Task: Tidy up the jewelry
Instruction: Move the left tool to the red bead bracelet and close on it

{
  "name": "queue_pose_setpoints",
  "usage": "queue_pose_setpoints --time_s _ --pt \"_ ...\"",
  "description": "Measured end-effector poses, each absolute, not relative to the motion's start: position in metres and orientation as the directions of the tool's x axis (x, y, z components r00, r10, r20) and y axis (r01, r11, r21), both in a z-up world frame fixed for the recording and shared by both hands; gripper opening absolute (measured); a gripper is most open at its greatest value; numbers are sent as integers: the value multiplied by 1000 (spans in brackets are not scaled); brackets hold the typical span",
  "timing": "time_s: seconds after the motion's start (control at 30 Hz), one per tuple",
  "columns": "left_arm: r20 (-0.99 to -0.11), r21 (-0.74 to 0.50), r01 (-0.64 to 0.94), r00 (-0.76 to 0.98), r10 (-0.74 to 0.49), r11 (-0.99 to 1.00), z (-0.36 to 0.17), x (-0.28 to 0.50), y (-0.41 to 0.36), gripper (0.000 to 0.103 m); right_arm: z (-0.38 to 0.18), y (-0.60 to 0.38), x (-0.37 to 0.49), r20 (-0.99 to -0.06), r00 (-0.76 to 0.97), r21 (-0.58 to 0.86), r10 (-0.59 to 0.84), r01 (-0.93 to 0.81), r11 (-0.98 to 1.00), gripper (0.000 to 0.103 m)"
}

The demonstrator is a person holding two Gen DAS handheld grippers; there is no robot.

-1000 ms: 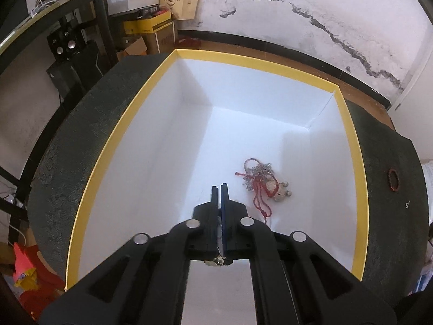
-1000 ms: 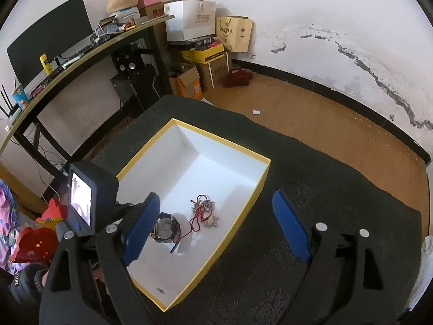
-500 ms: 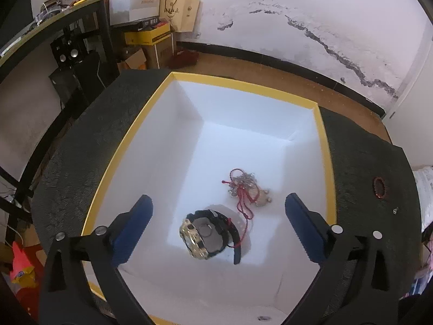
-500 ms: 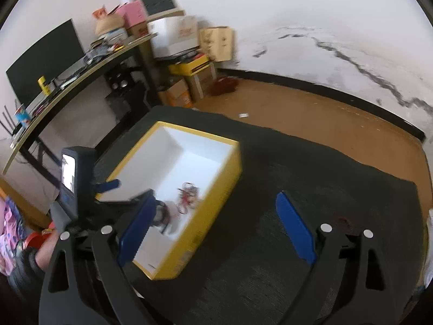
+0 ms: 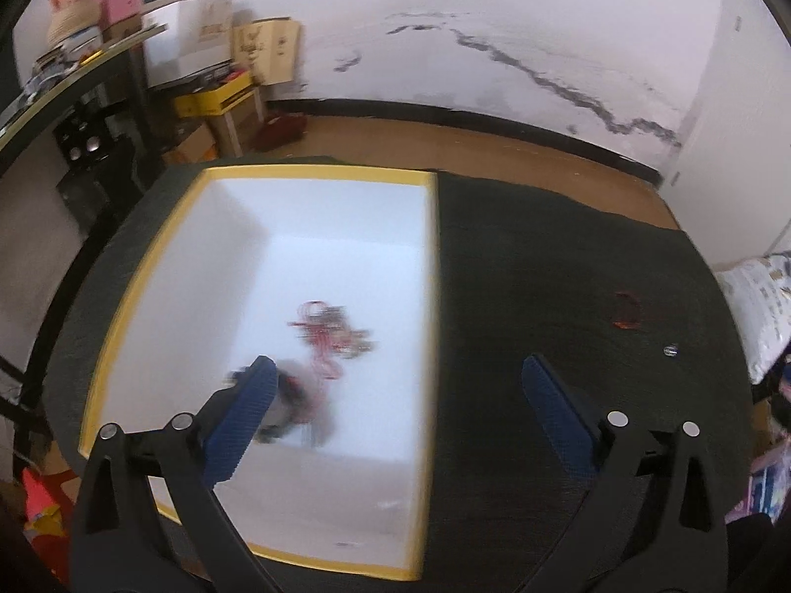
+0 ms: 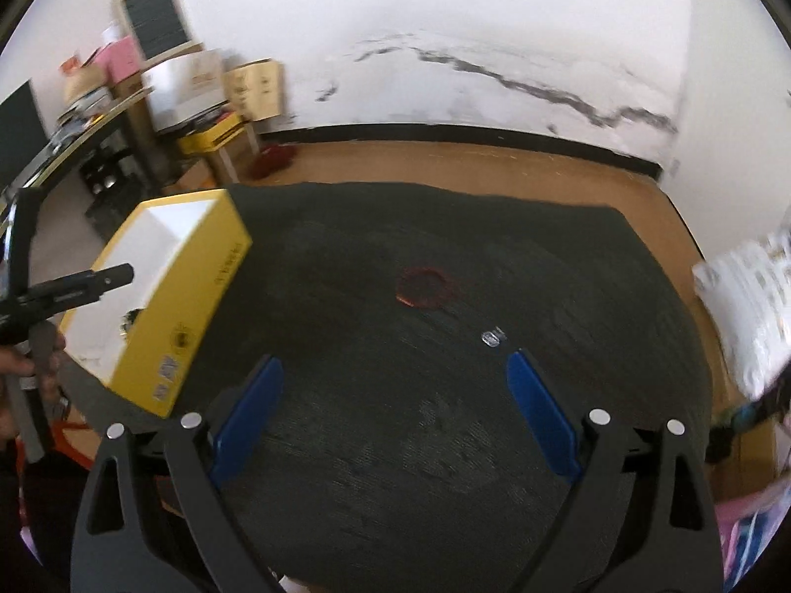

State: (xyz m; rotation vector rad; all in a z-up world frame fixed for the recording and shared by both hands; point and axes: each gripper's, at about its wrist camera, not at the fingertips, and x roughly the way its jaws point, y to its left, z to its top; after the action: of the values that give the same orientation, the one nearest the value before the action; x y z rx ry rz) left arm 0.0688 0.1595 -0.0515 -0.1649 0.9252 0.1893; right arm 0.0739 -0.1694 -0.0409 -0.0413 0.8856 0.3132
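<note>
Jewelry: blurred red cord tangle with silvery charms (image 5: 329, 333) and dark watch (image 5: 291, 405) on white floor of yellow-rimmed box (image 5: 316, 175) | red bracelet (image 6: 426, 286), small silver piece (image 6: 491, 337) on dark mat (image 6: 445, 420) | left gripper (image 5: 395, 405) spread wide, empty | right gripper (image 6: 395, 410) spread wide, empty

Yellow-rimmed box (image 5: 316, 176) with white inside at frame left, red cord jewelry (image 5: 329, 333) within, dark grey-black mat (image 6: 445, 395), red bracelet (image 6: 425, 286) at centre, blue gripper pads (image 6: 541, 420), white cracked wall (image 6: 494, 24) above
</note>
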Motion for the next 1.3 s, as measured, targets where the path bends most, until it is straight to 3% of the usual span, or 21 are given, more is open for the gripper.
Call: queue_pose_setpoints --time_s 0.17,0.5,0.67,0.77,0.97,1.0,1.07,1.1,1.17,1.23,1.3 --pt "-798 -63 -134 603 31 989 -71 87 99 97 -76 -197 80 -785 578 115 224 -220 969 89" --pt "-826 -75 52 556 -91 996 -162 180 -34 97 -118 -248 132 -761 642 44 98 -100 994 89" --pt "-857 -49 99 506 -93 994 -202 218 -68 97 -131 -267 146 -765 639 39 82 -80 996 89" --pt "-835 22 109 549 -42 994 -207 226 -79 97 -134 -266 157 -770 631 36 90 -98 995 89" --pt "-822 25 90 568 -31 996 -210 236 -85 94 -127 -268 168 -754 645 69 122 -107 992 89" --pt "-817 31 91 575 -27 995 -210 237 -86 91 -127 -269 168 -755 644 77 128 -107 991 89" --pt "-804 31 87 595 -27 996 -208 239 -87 65 -128 -270 168 -758 638 88 136 -106 990 89" --pt "-801 41 72 598 -10 997 -206 240 -86 59 -128 -270 168 -761 634 89 136 -105 990 89" --pt "-800 39 50 600 1 998 -202 241 -80 30 -129 -270 169 -763 631 95 139 -104 990 89" --pt "-798 41 35 602 12 999 -201 242 -73 15 -129 -269 170 -766 627 101 144 -105 989 89" --pt "-796 19 45 605 -12 999 -200 241 -67 9 -132 -268 171 -772 618 105 151 -111 988 89"
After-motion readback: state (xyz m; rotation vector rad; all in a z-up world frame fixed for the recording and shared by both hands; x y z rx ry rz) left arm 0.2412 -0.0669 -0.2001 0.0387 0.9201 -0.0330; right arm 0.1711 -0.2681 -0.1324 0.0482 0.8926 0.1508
